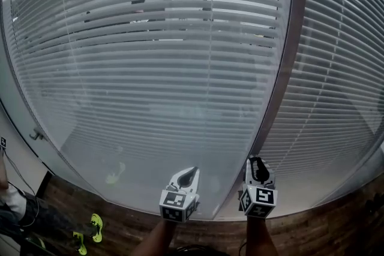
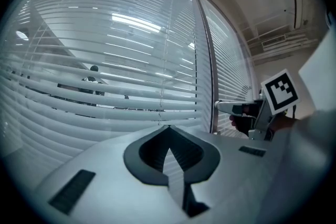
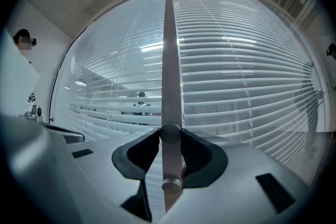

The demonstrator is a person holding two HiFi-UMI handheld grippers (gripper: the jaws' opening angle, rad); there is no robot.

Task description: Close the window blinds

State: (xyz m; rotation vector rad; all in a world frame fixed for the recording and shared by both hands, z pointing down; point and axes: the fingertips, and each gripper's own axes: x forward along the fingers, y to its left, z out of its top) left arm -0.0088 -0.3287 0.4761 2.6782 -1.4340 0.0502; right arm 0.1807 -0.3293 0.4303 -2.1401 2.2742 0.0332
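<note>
Blinds: the blinds (image 1: 150, 69) are white horizontal slats behind glass (image 1: 72, 147), filling 2 panes straight ahead of both grippers. In the upper middle of the left pane the slats stand apart enough for dark shapes to show between them. Lower down the slats blur into a pale haze.
Mullion: the mullion (image 1: 288, 69) is a grey upright strip between the 2 panes. In the right gripper view it runs up the centre.
Knob: the knob (image 3: 170, 134) is small, round and grey, and sits on the mullion, low down near the floor end of the window.
Stud: a 2nd round stud (image 3: 170, 184) sits lower on the mullion and shows in the gap between the right jaws.
Right gripper: the right gripper (image 1: 257, 160) points level at the mullion. Its jaws are clenched on the knob, 1 tip on each side and both touching it.
Left gripper: the left gripper (image 2: 168, 128) points level at the left pane, just beside the right one. Its jaw tips meet, with nothing held.
Cube: the right gripper's marker cube (image 2: 280, 91) shows at the right of the left gripper view.
Floor: the floor (image 1: 132, 225) is dark wood planks below the window.
Person: a person (image 3: 23, 39) stands far to the left in the right gripper view.
</note>
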